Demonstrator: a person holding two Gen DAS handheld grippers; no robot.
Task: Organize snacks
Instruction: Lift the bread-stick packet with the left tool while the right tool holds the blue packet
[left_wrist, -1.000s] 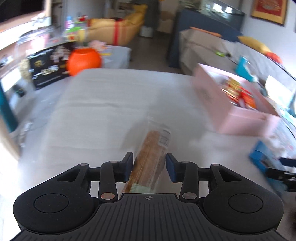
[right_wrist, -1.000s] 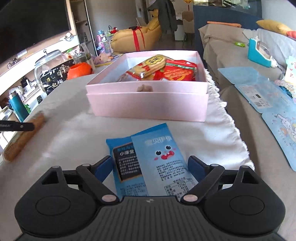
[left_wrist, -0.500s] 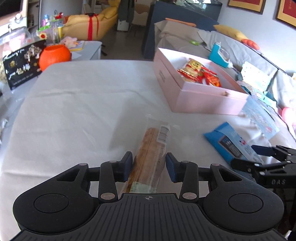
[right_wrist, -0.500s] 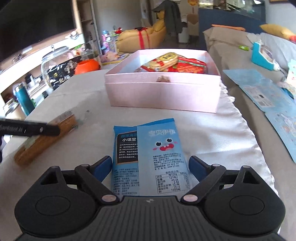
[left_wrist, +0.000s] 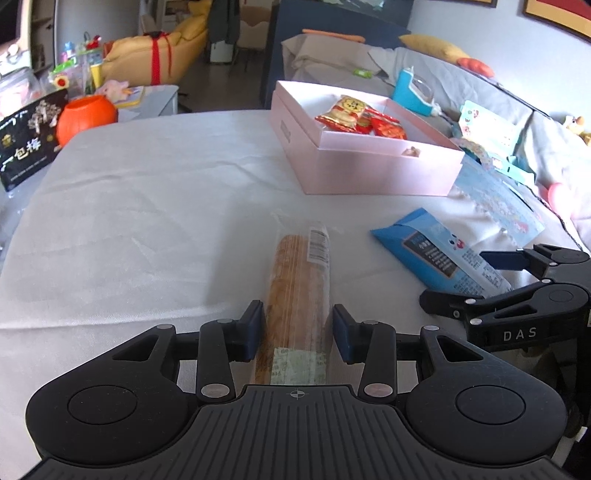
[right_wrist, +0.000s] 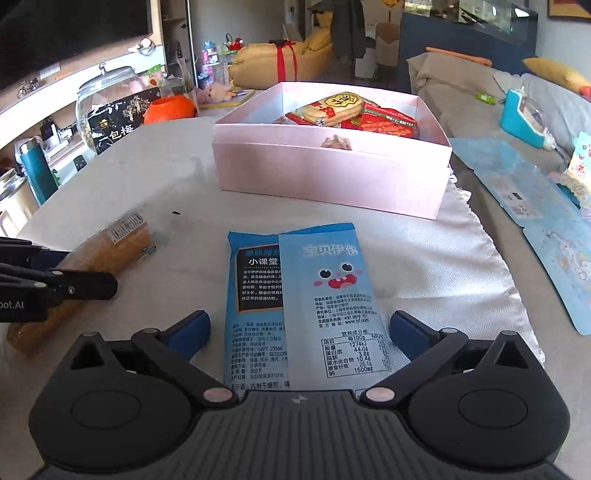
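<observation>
On the cloth-covered bench (left_wrist: 147, 206), near its front edge: light, crushable wrapped biscuit bar (left_wrist: 297, 280) between half-open left tool (left_wrist: 298, 328), untouched; slippery blue packet (right_wrist: 299, 295) between widening right tool (right_wrist: 298, 332); best pinched mid-width.

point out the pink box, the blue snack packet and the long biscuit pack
pink box (right_wrist: 325, 177), right wrist view, front wall
blue snack packet (right_wrist: 332, 280), right wrist view, cartoon face panel
long biscuit pack (left_wrist: 295, 280), left wrist view, middle of the brown stick
</observation>
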